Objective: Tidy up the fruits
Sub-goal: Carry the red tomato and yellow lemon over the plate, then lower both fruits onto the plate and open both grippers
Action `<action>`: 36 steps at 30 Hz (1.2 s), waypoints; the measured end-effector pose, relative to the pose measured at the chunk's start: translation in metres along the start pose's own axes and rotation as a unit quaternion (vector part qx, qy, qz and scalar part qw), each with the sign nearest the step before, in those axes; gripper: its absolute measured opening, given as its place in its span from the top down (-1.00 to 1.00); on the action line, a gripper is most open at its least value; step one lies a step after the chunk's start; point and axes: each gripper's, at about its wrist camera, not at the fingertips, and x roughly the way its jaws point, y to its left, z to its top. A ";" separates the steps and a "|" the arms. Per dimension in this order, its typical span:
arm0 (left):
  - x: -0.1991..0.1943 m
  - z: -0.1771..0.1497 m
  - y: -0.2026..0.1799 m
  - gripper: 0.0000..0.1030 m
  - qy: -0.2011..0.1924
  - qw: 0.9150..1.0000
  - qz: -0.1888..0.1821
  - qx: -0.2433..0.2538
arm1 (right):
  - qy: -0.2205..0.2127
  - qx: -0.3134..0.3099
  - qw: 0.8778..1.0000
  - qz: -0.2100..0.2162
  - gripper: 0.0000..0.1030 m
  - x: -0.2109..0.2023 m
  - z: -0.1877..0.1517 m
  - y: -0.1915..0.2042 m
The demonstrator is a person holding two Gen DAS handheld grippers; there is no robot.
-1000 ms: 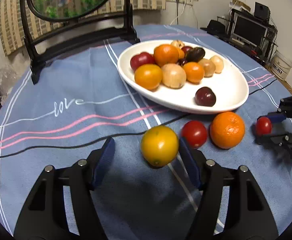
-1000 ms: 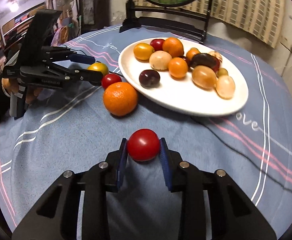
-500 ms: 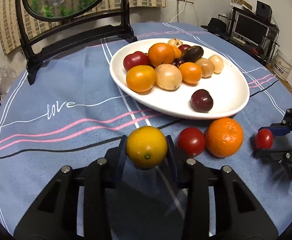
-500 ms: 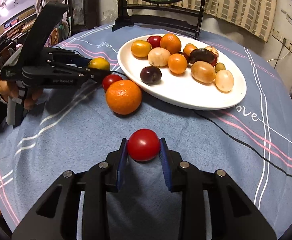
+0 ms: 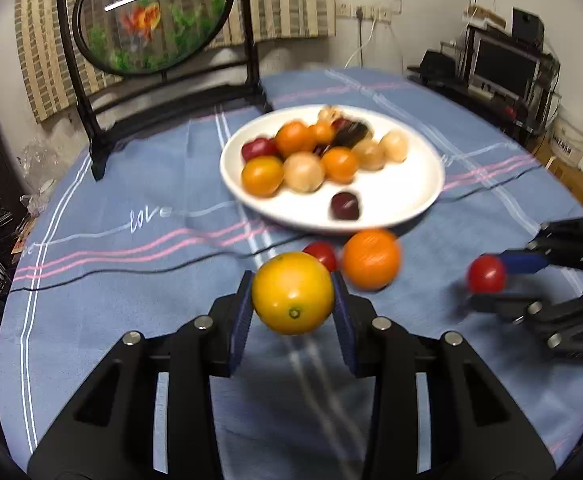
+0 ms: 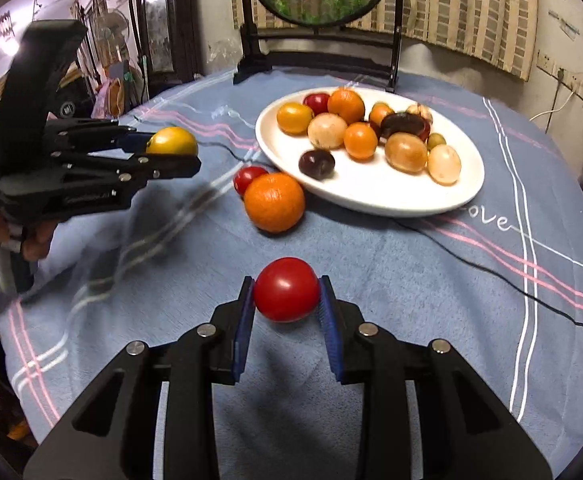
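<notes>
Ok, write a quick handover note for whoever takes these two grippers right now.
Left gripper: shut on the yellow-orange fruit, off the cloth.
Right gripper: shut on a red tomato.
White plate: already holds a pile of mixed fruit, with bare room at its near side.
Left on the blue tablecloth: one orange and a small red tomato, touching, beside the plate.
Next, probably: place both held fruits on the plate, then collect those two.

Dim warm indoor light, heavy fisheye vignetting at edges, motion blur strongest in left wrist view.
</notes>
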 end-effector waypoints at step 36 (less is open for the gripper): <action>0.083 0.101 -0.016 0.26 -0.003 0.997 0.080 -0.011 | -0.058 0.078 0.995 -0.036 0.39 0.053 0.123 -0.091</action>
